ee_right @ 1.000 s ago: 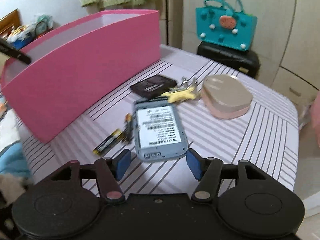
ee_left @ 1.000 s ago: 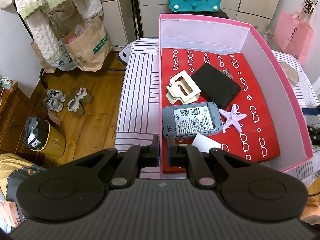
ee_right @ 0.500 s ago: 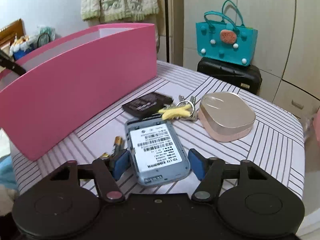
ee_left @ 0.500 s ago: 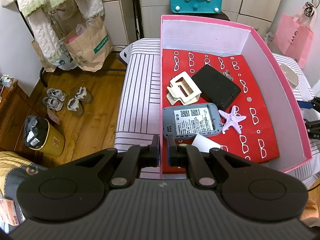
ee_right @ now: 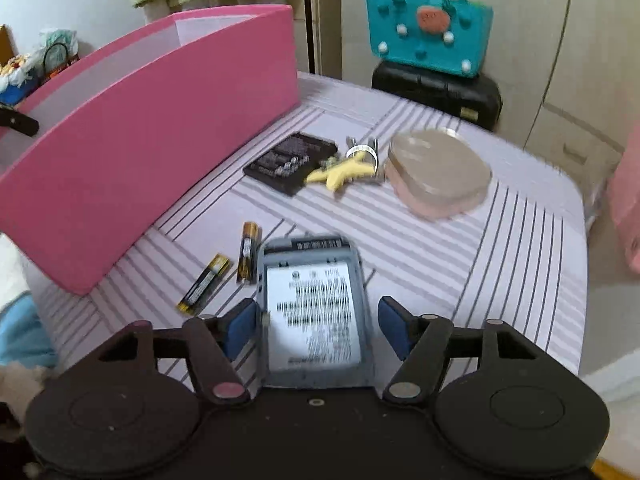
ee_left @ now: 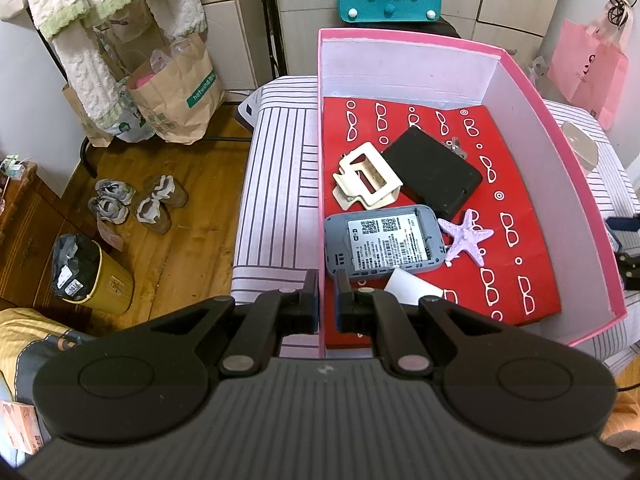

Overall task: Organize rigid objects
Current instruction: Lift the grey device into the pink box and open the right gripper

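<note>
My left gripper [ee_left: 328, 296] is shut on the near left wall of the pink box [ee_left: 560, 184]. On the box's red floor lie a grey device [ee_left: 384, 242], a black case [ee_left: 434, 172], a cream clip [ee_left: 366, 180], a purple starfish [ee_left: 466, 240] and a white card [ee_left: 412, 288]. In the right wrist view, a second grey device [ee_right: 316, 308] lies label-up on the striped cloth between the blue pads of my right gripper [ee_right: 316, 326]. The jaws are closing. The left pad is at the device's edge and a small gap shows at the right pad.
Two batteries [ee_right: 248, 252] lie left of the grey device. Farther off sit a black flat pack [ee_right: 292, 162], keys with a yellow tag [ee_right: 344, 170] and a beige rounded case [ee_right: 438, 176]. The pink box's outer wall [ee_right: 140, 132] stands to the left. A teal bag [ee_right: 428, 28] rests on a black case behind.
My right gripper has come forward over the grey device, which now reaches deep between its pads, and the pads stand slightly closer together. The left gripper and the box have not moved.
</note>
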Demonstrator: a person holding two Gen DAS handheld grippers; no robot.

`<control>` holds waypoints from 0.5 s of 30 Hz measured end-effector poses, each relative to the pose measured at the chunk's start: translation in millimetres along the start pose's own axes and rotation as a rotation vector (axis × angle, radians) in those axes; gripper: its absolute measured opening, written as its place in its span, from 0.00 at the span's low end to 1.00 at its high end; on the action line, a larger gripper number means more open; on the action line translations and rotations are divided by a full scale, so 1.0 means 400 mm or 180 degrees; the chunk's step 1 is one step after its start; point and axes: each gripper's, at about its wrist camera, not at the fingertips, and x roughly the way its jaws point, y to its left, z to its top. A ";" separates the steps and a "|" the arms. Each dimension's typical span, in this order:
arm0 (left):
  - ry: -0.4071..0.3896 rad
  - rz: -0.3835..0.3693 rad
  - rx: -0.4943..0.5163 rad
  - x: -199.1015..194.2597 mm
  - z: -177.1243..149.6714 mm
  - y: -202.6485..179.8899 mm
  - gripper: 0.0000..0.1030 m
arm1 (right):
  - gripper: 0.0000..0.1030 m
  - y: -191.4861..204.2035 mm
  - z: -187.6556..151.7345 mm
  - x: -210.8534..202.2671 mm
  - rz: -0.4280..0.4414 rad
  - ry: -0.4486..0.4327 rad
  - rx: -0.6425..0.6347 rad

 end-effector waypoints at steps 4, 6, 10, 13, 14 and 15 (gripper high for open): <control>0.0003 -0.0026 0.0022 0.000 -0.002 0.001 0.06 | 0.62 0.000 0.004 -0.014 -0.0078 -0.0029 0.0090; 0.0003 -0.0036 0.0056 -0.001 -0.001 0.001 0.06 | 0.62 -0.002 0.007 -0.026 -0.0069 -0.0064 0.0170; 0.0010 -0.0043 0.0110 0.001 0.002 -0.003 0.06 | 0.62 0.005 0.028 -0.068 -0.0026 -0.0222 0.0230; -0.0005 -0.0050 0.0129 0.001 0.000 -0.002 0.06 | 0.63 0.020 0.068 -0.121 0.0147 -0.0421 0.0242; -0.0006 -0.0058 0.0128 0.001 0.000 -0.001 0.06 | 0.63 0.032 0.090 -0.142 0.0239 -0.0491 0.0203; -0.0007 -0.0061 0.0134 0.001 0.000 -0.002 0.06 | 0.63 0.050 0.116 -0.162 0.0353 -0.0552 0.0118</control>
